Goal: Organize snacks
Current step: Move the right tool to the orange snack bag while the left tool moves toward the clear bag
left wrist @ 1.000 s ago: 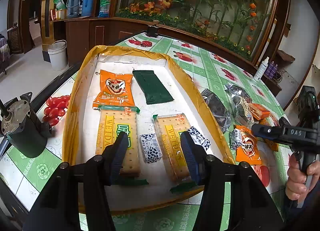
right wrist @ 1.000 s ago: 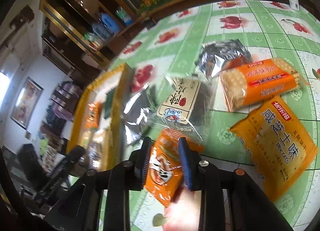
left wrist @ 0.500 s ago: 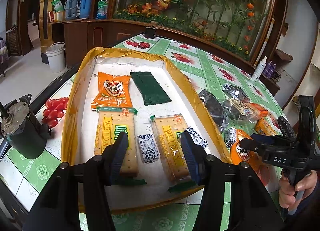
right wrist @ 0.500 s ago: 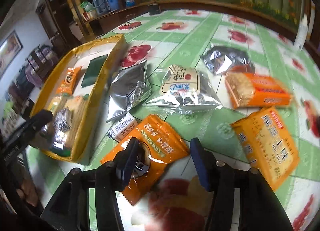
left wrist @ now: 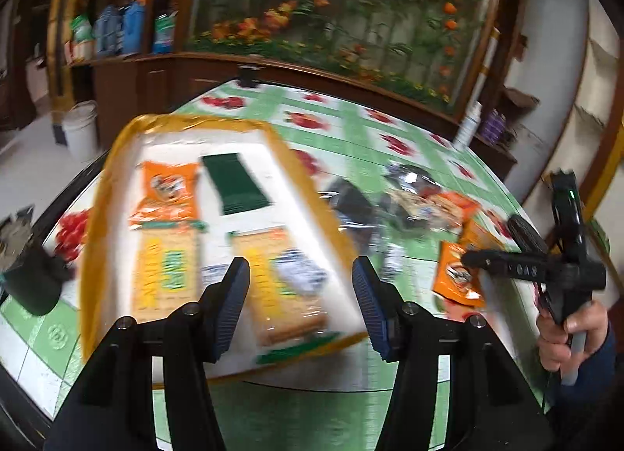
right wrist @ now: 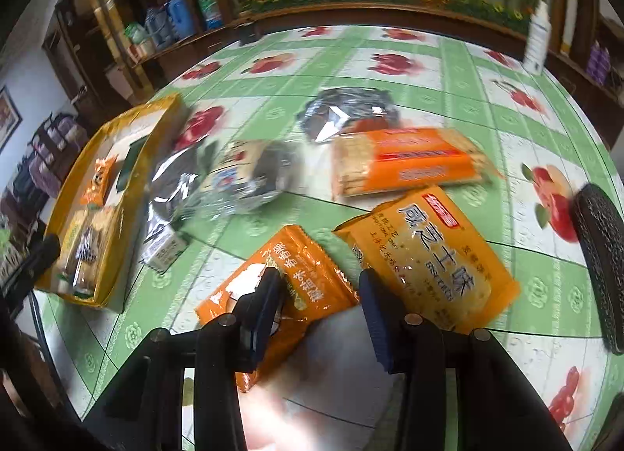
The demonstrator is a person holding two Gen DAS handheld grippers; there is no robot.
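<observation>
The table (right wrist: 460, 72), under a green-and-white cloth printed with red fruit, carried everything. A yellow-rimmed tray (left wrist: 102, 193) sat on it and serves here as the landmark. Inside the tray lay two long cracker packs (left wrist: 163, 271) side by side, an orange snack bag (left wrist: 167, 193) beyond them toward the tray's far end, and a dark green packet (left wrist: 236, 187) just beside that orange bag. Small black-and-white spotted packets (left wrist: 300, 275) lay among the cracker packs; blur hid their exact number.

Outside the tray, on the side of its long wall, the loose snacks were scattered. A large yellow biscuit bag (right wrist: 425, 256) lay well apart from the tray, with an orange cracker pack (right wrist: 405, 166) beyond it. A silver foil bag (right wrist: 343, 111) lay farther off still. Two crinkled clear-and-silver packs (right wrist: 234, 178) lay just beside the tray's wall, and a small white packet (right wrist: 163, 252) lay near its corner. An orange packet (right wrist: 280, 287) lay between the white packet and the yellow bag.

The left gripper (left wrist: 300, 306) hovered over the tray's near end, its jaws spread wide and holding nothing. The right gripper (right wrist: 319, 310), away from the tray, had its jaws apart above the orange packet, one finger (right wrist: 265, 306) overlapping the packet; whether it touched could not be told.
</observation>
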